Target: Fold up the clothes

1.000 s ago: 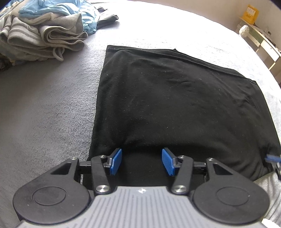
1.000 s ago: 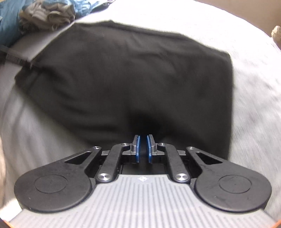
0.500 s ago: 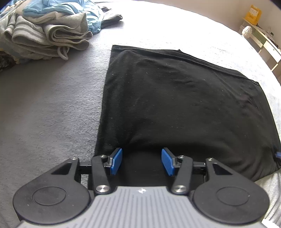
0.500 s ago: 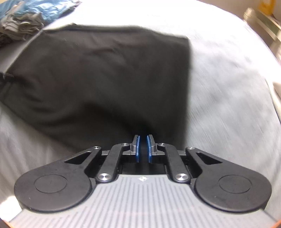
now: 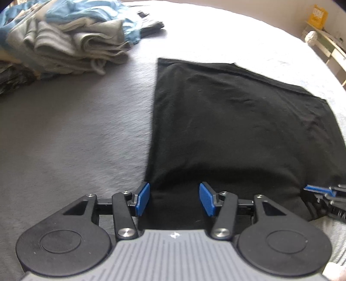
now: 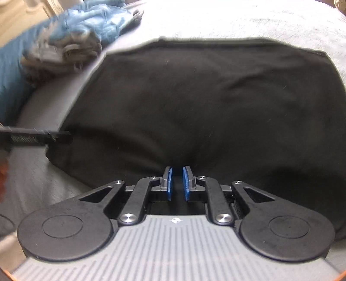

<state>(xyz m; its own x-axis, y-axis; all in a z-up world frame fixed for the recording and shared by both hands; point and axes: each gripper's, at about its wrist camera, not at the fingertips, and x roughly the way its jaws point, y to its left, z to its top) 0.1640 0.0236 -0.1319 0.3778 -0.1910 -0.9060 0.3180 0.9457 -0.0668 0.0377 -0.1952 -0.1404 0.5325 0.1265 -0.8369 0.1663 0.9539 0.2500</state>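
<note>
A black garment (image 5: 237, 121) lies flat on the grey bed, folded into a rough rectangle. My left gripper (image 5: 174, 198) is open and hovers low over the garment's near left corner. Its left pad (image 5: 143, 200) sits at the cloth's left edge. My right gripper (image 6: 177, 183) has its blue pads almost together, and the garment's (image 6: 205, 103) near edge bunches up between them. In the left wrist view the right gripper (image 5: 320, 191) shows at the garment's near right corner.
A pile of grey and light blue clothes (image 5: 71, 41) lies at the far left of the bed (image 5: 64, 134), also seen as the clothes pile (image 6: 71, 36). A wooden shelf with a yellow box (image 5: 319, 14) stands far right.
The left gripper has drifted left, so its left pad now meets the garment's left edge. The right wrist view swung right, then back left. Both grippers kept the same pad spacing.
</note>
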